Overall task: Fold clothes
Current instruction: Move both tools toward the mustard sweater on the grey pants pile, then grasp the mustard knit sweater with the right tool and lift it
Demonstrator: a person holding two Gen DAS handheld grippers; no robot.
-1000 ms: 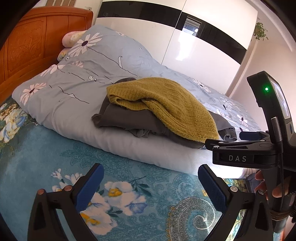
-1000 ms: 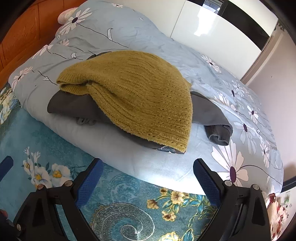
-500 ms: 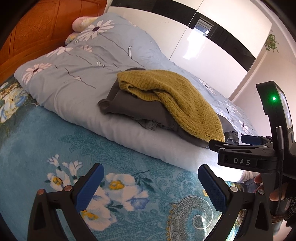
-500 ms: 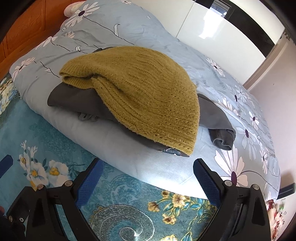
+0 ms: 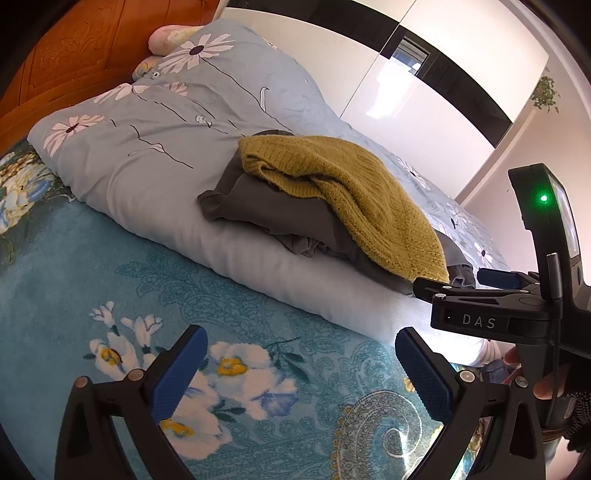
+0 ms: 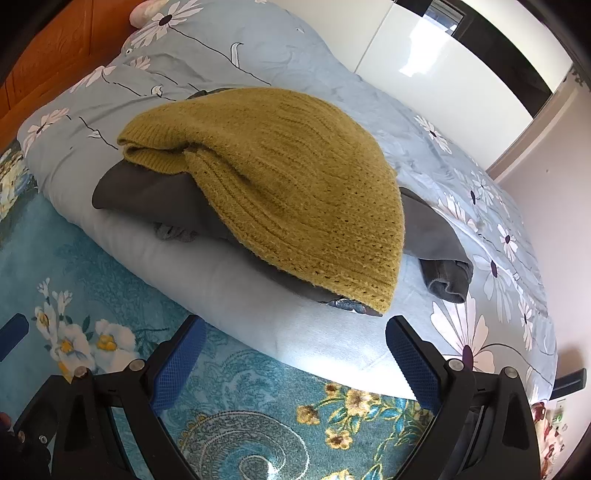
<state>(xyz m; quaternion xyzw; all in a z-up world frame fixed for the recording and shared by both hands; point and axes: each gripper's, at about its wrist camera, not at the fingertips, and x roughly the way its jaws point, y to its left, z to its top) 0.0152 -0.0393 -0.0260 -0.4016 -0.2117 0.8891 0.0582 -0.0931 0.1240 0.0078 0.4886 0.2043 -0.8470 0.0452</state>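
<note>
Both grippers empty, jaws wide apart: left gripper (image 5: 301, 373), right gripper (image 6: 295, 354), over teal floral sheet (image 6: 122, 306). Mustard knit sweater (image 6: 280, 173) lies on grey garment (image 6: 147, 192), both on folded blue daisy quilt (image 6: 258, 48) on bed, just ahead of right gripper

Bare teal bedspread (image 6: 110, 280) ahead of both jaws, quilt (image 6: 280, 332) with clothes pile (image 6: 280, 177) beyond

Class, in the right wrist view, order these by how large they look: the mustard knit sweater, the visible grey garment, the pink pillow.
1. mustard knit sweater
2. grey garment, mostly covered by the sweater
3. pink pillow, farthest and cropped, so its true size is unsure
</note>
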